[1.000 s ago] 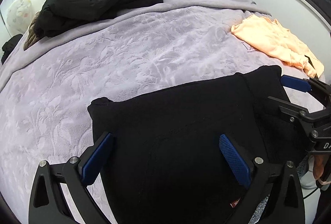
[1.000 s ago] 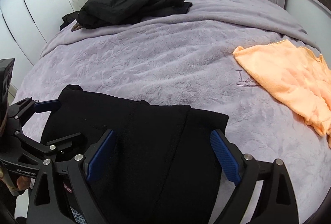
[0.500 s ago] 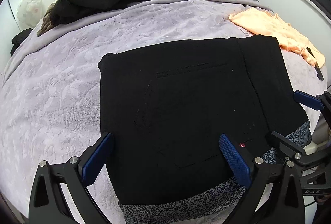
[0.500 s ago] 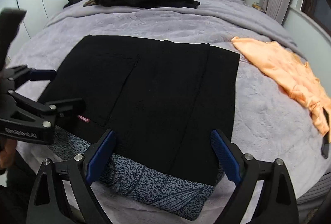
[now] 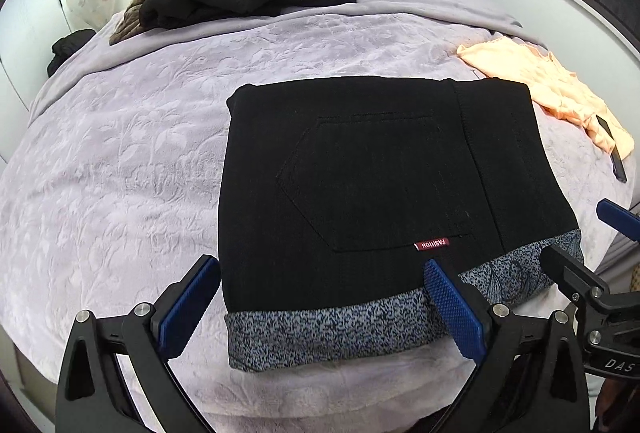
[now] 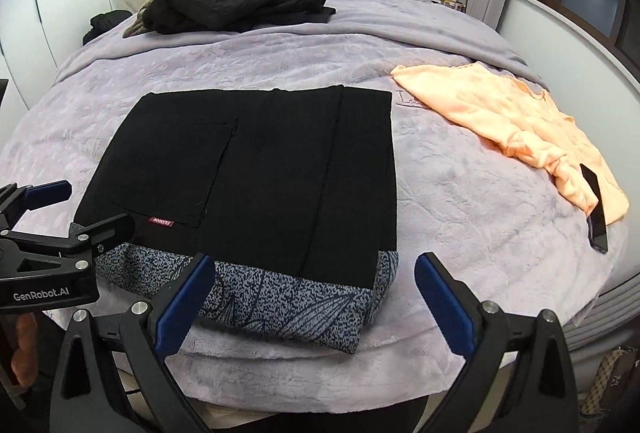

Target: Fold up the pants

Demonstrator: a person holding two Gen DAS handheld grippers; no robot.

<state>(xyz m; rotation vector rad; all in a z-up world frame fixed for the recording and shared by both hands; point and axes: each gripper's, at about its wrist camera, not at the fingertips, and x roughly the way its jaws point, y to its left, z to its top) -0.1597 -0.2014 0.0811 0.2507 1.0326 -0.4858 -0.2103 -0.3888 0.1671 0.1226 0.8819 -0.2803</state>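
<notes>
Both grippers are off the cloth from what I see: left gripper (image 5: pixel 320 297) spread wide with nothing in it, right gripper (image 6: pixel 312 297) jaws opening, empty too. Pants (image 6: pixel 256 177) lie folded flat near the bed's (image 6: pixel 460 217) front edge, patterned lining showing along the near hem.

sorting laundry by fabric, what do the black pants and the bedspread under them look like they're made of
Black pants: matte, dense woven cloth, maybe thick cotton, judging by crisp pocket stitching; the speckled blue-grey lining looks thinner.
Lilac bedspread: plush fleece or velvet, soft sheen, embossed floral pattern.
</notes>
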